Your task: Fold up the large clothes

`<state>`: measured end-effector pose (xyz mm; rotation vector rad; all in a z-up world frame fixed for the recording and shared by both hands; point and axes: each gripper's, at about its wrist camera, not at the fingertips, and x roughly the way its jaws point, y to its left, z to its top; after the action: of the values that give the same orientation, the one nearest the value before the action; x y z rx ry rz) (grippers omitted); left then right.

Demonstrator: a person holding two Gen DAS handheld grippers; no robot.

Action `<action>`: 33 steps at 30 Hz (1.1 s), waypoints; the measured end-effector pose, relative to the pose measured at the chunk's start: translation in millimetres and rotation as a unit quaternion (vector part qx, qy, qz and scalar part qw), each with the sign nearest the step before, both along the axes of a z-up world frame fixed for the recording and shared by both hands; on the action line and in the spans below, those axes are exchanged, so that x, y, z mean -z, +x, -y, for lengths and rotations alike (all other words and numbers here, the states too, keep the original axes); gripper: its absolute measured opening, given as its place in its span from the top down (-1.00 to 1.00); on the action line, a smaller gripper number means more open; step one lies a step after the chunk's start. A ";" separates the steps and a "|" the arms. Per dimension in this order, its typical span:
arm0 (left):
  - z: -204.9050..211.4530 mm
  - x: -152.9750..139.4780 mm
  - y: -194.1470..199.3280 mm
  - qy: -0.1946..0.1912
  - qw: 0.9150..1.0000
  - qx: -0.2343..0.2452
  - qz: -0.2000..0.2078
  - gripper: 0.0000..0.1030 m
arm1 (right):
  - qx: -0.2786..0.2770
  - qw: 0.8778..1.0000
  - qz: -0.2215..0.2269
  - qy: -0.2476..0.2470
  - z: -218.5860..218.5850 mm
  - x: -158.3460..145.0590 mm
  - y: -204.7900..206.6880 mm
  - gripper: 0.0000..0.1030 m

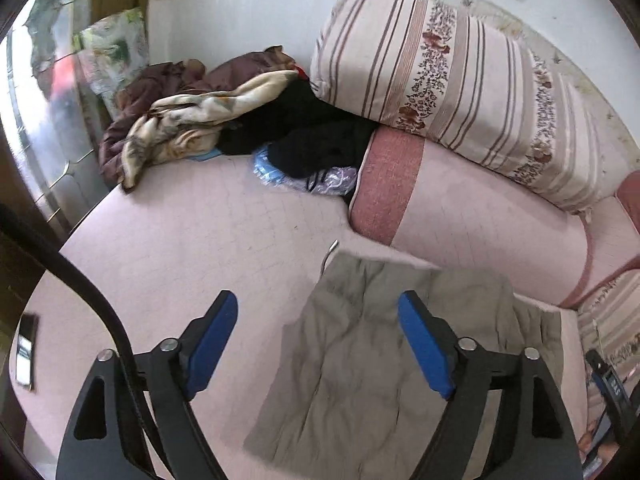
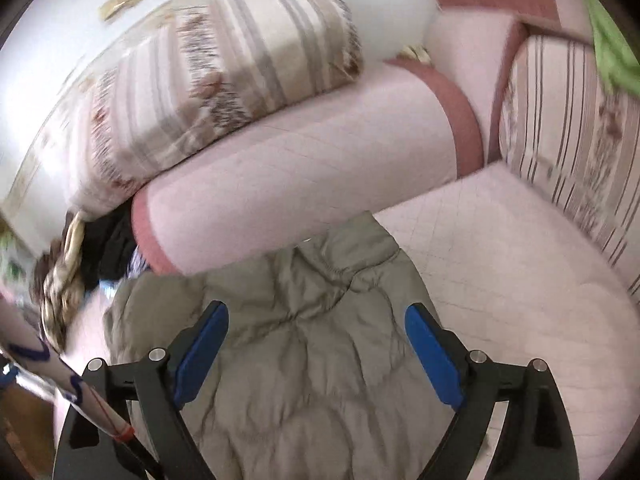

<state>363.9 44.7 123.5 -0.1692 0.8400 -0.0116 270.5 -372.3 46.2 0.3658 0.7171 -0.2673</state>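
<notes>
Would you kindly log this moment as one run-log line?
left gripper open, empty | right gripper open, empty | grey padded jacket lying on pink sofa seat | both above jacket

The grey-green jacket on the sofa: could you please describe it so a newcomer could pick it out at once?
Start from the pink sofa seat and its long pink bolster. The jacket lies spread flat just in front of that bolster, under both open grippers, the left gripper and the right gripper. Unlike the bunched brown, cream and black clothes pile in the far corner, it is one puffy, quilted, olive-grey piece.
</notes>
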 end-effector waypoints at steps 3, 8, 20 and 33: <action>-4.9 13.5 -45.0 0.002 1.000 0.001 -0.001 -0.63 | -0.049 0.998 -0.018 -0.033 -42.5 -4.0 -10.3 -0.46; -4.9 67.7 -95.8 -0.021 0.999 0.013 -0.022 -0.64 | -0.117 0.992 -0.025 -0.043 -117.0 4.4 2.8 0.00; 5.6 144.7 -91.2 -0.010 0.999 0.030 -0.037 -0.64 | -0.107 0.984 -0.075 -0.118 -174.8 87.3 125.0 0.00; 0.1 166.2 -76.1 0.018 0.999 0.029 -0.041 -0.64 | -0.075 0.988 -0.084 -0.104 -149.2 132.9 168.3 -0.41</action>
<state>287.8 44.5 -42.7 -0.1119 0.9269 -0.0440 438.9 -223.1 -86.7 0.0901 0.8701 -0.2307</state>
